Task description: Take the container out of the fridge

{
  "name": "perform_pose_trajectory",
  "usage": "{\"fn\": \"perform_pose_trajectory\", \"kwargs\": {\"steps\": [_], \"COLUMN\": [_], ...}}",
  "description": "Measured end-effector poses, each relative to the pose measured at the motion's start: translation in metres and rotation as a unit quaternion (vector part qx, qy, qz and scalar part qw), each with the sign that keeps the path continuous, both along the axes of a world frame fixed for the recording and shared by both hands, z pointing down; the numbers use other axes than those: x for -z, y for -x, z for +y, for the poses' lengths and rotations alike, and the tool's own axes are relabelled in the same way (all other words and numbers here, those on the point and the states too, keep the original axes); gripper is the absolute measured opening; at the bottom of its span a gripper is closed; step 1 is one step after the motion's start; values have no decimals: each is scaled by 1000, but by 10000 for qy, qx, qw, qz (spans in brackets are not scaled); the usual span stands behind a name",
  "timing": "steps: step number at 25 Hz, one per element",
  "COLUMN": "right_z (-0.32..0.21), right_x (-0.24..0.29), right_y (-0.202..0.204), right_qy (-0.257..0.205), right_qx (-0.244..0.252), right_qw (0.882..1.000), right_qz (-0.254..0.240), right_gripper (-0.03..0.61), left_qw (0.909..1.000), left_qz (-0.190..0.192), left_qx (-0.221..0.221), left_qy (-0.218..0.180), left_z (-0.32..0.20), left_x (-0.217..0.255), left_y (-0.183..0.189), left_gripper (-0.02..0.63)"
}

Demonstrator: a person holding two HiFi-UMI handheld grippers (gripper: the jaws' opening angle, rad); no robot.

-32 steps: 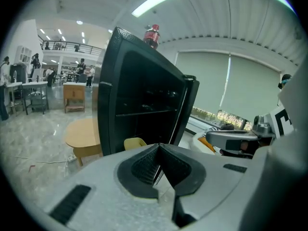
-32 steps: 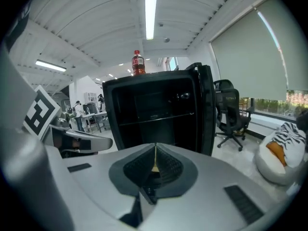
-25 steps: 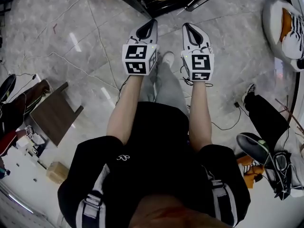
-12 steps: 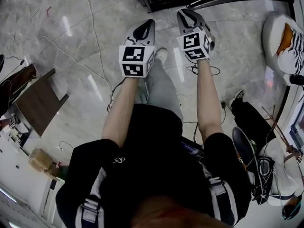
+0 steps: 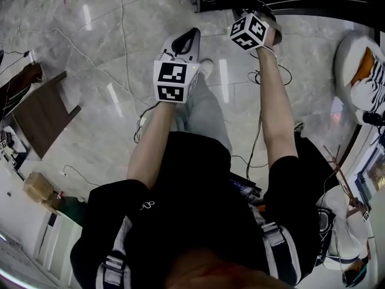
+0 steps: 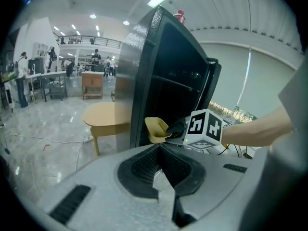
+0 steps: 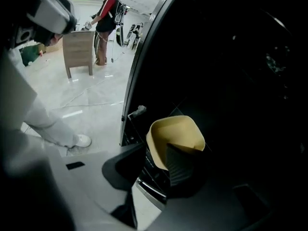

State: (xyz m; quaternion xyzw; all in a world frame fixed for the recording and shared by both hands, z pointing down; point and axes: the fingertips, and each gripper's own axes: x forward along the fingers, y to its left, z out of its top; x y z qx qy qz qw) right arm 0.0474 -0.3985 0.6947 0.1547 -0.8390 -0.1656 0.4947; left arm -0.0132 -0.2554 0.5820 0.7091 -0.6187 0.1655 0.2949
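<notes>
**Reach into the fridge, right claw leading.** Over the last second the right claw (image 7: 156, 147) has gone forward from beside the left claw (image 6: 160, 148) and entered the open front of the fridge (image 6: 166, 76). The fridge has also drawn nearer in the head view, so the person has closed in as well.

The container (image 7: 175, 129), a yellow open cup, now stands at the tips of the right claw. That claw is narrowly parted and set astride the cup's near wall, with one jaw inside the cup and the other outside it. A sliver of gap seems to remain between the outer jaw and the wall, so the grip is judged not yet closed.

The cup is upright, low in the fridge and near its front edge. It lies ahead of the left claw and to that claw's right. The left claw hangs back outside the fridge, its jaws pressed together with nothing between them.

For the task, the approach looks complete and the pinch is the step in hand; the lift-out has not begun. Closing on a thin wall calls for a firm, level squeeze. A light cup held by one side may tip as it is drawn clear.
</notes>
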Motion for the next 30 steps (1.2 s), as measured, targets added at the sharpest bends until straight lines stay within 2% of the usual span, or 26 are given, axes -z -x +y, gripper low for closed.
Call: {"fn": "perform_pose_trajectory", "kwargs": {"steps": [5,9,13,17,21,23,25,30], "right_z": [-6,-8,-7,3,16,24,32,52], "right_x": [-21,-28,-28,-13,12,27,42,81], "right_y": [8,9,9,7,2,-1,-7,-34], "right_qy": [-1,-183,-322,-45,381,606,807,1184], "right_qx": [359,560,638,220,-489,-912,-1391,-2574], "right_qw": [9983,9954,9932,9986,9974,9903,9776,9267], "right_qz": [454,761,919,486,-360,-856,-1359,-2468], "right_gripper": [86,68,24,17,15,15,15,15], "left_qw": [9998,9996,9996,9995,9996,9995,9995,9987], "left_qz": [-17,-6,-286,-305,-264,-243,-225,-160], "left_qx": [170,259,69,-14,-40,-31,-6,44], "left_qy": [82,94,52,-36,-127,-178,-241,-473], "left_z": [10,15,16,14,13,13,13,13], "left_x": [-6,-5,0,7,16,22,27,47], "left_y": [11,15,12,7,2,1,0,-3], "left_gripper": [9,9,9,9,9,9,9,9]}}
